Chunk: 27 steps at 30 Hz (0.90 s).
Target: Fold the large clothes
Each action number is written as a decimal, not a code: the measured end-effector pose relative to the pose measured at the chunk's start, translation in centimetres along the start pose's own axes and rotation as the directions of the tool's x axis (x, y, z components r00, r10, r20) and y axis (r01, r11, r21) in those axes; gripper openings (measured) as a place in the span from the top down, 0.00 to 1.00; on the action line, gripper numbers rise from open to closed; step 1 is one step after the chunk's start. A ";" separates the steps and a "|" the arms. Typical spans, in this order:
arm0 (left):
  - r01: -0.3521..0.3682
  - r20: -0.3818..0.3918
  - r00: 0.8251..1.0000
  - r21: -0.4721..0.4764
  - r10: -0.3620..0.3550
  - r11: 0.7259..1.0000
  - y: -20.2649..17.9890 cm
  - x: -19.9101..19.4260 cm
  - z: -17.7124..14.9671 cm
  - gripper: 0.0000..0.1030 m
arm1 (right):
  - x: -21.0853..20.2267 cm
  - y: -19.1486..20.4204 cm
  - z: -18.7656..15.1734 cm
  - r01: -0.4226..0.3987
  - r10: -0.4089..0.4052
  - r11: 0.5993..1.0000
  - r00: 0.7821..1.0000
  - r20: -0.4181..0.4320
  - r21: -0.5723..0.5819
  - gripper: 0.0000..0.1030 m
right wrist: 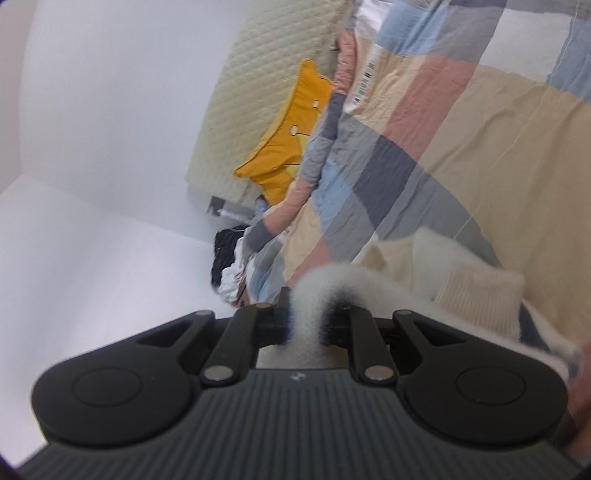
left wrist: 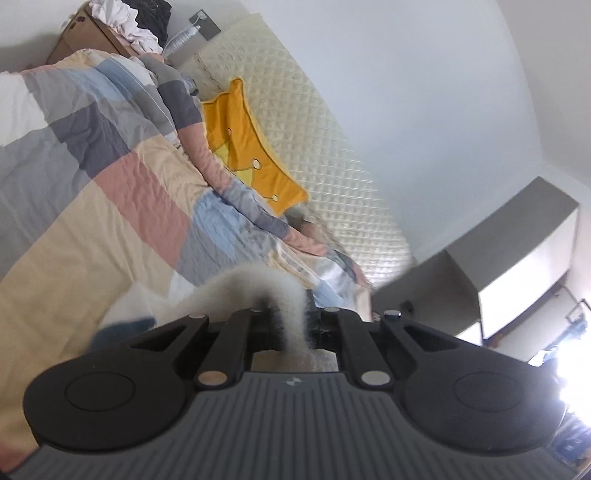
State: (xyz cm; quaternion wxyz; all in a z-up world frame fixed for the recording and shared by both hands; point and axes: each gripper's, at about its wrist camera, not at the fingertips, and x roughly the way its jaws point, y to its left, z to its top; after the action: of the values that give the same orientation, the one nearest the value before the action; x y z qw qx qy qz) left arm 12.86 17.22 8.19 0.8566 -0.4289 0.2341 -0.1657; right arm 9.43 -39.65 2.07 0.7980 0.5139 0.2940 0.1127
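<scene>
fuzzy white garment (left wrist: 255,291) pinched in both claws

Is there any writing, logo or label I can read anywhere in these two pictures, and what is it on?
Nothing here can be read as words.
Small pale emblem on the left gripper body: a logo, too small to read.
The same emblem on the right gripper body: also unreadable.
Printed strip on the patchwork quilt, like a label with dark marks: too blurred to read.
Dark mark on the cardboard box: unreadable.
</scene>
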 end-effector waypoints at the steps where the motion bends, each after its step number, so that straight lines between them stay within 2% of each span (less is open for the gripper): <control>1: -0.013 0.003 1.000 -0.007 0.013 1.000 0.5 1.6 0.4 0.92 | 1.1 -0.4 0.6 0.008 -0.008 1.000 1.000 0.002 0.013 0.85; 7: -0.101 -0.018 0.995 -0.030 0.101 0.994 4.8 11.1 2.0 0.92 | 7.8 -3.8 3.3 0.046 -0.047 0.989 0.999 0.008 0.140 0.85; 12: -0.185 -0.067 0.981 -0.003 0.184 0.983 9.3 17.4 2.5 0.92 | 13.0 -8.3 4.4 0.083 -0.085 0.966 0.996 -0.002 0.245 0.85; 17: -0.260 -0.101 0.959 0.073 0.267 0.963 13.1 21.3 0.5 0.92 | 16.1 -11.7 4.6 0.145 -0.138 0.954 0.989 -0.046 0.261 0.85; 24: -0.315 -0.164 0.932 0.075 0.323 0.946 16.9 25.4 -0.6 0.92 | 18.2 -15.2 5.7 0.181 -0.161 0.923 0.983 -0.087 0.339 0.84; 27: -0.327 -0.172 0.926 0.073 0.335 0.942 17.8 26.2 -1.0 0.92 | 19.0 -15.6 5.6 0.199 -0.178 0.924 0.980 -0.094 0.327 0.84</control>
State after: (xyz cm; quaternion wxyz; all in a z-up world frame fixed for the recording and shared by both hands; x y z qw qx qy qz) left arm 35.70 14.17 -13.57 0.8563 -0.3476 0.3769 -0.0624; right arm 26.04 -41.62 -16.78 0.6966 0.6075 0.3817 -0.0001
